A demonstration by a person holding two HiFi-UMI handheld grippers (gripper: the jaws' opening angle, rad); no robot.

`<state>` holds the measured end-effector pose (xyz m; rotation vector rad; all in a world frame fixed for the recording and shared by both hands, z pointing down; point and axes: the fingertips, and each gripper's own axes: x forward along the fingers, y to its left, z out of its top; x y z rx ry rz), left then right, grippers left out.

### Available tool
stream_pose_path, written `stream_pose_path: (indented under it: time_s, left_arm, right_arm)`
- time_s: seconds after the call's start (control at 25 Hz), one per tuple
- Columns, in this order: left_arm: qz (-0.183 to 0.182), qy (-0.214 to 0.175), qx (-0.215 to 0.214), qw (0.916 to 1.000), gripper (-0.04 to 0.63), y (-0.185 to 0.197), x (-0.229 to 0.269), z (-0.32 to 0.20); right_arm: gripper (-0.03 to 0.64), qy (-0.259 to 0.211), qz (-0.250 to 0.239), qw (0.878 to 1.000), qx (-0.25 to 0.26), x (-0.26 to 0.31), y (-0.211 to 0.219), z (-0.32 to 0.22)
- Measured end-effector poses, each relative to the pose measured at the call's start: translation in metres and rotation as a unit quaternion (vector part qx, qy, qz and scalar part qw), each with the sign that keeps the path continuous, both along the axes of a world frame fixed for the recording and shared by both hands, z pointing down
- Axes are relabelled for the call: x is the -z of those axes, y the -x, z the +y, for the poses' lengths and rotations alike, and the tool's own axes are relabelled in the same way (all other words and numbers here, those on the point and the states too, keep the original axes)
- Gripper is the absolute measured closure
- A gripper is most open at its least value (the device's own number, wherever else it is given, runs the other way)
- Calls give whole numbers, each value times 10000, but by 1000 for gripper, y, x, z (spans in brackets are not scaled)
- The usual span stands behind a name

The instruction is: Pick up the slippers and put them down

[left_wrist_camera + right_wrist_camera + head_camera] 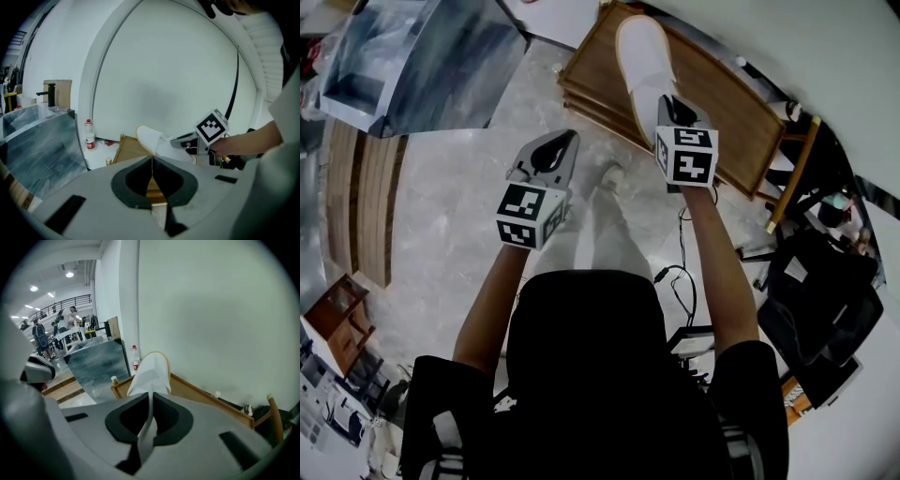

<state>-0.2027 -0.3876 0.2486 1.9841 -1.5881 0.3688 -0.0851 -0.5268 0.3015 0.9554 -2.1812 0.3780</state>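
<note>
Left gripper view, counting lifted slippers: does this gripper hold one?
No, the left gripper is shut on nothing; the white fabric slipper is in the right gripper.

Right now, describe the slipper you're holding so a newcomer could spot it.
Look at the stacked wooden panels by the white wall. Over them the right gripper pinches a white slipper, the only soft, tan-edged thing there.
</note>
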Motion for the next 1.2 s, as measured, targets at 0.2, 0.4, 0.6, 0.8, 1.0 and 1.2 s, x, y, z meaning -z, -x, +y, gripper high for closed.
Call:
stream_pose_path:
  time_s: [0.2,0.4,0.6,0.8,1.0,1.2]
  left_arm:
    - [-83,-292,-210,9993,589,-11,23,14]
    - [-149,-550,-459,9973,588,-17,52,26]
    - [-234,-837,-667,9940,588,-21,76,42]
    - [-313,-1204,-783,9891,588,-19,95,55]
    - [-392,-1340,-979,9854,588,-20,106,76]
    - [-318,-1356,-1167,9834,588,-31,116,101]
  right_arm:
    - [607,-102,-173,9996,-223,32,-22,33]
    - [607,-308,-321,9983,-384,65,-33,67]
    - [607,-516,-480,9961,-539,92,-40,101]
    - [607,-695,-576,9929,-769,113,-51,128]
    - [607,-838,-631,9895,-992,130,-61,155]
    - [607,-987,-681,9859,-1167,144,-74,185]
